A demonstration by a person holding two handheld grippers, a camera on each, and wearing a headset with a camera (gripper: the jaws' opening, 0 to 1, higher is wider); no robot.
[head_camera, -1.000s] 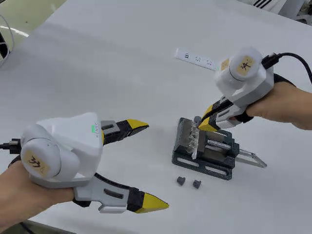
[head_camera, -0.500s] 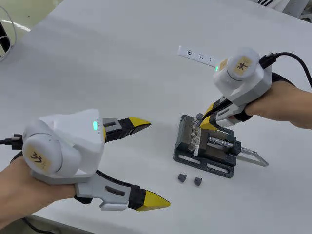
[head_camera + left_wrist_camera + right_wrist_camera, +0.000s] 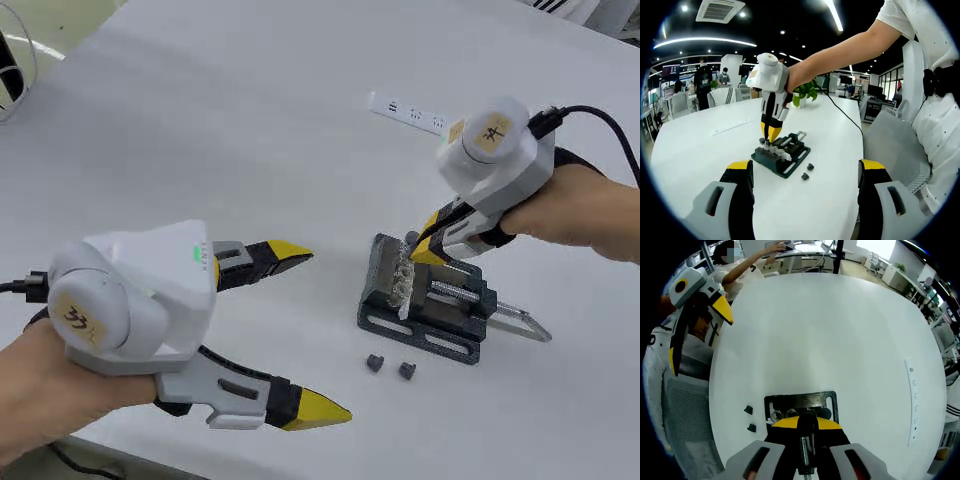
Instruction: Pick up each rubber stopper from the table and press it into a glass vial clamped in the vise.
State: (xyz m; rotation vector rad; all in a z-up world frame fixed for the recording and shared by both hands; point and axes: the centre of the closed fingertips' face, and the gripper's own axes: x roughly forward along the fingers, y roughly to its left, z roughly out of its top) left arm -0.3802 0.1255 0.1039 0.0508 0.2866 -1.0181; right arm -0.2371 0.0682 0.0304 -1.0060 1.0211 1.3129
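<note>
1. The left gripper is held above the white table, jaws wide apart.
2. The right gripper is held, jaws drawn together, over clear glass vials clamped in the dark metal vise.
3. Two small dark rubber stoppers are seen lying beside the vise.

Vise: dark metal, flat on tabletop, screw handle sticking out one side; sits directly under tips of right hand-held gripper.

Glass vials: clear, short row clamped upright between vise jaws, just below those tips.

Dark stopper: at end of vial row, just beside right tips; seating in vial unclear.

First loose stopper, second loose stopper: small, dark grey, side by side on tabletop, not touching, just beside vise base; well apart from left hand-held gripper.
</note>
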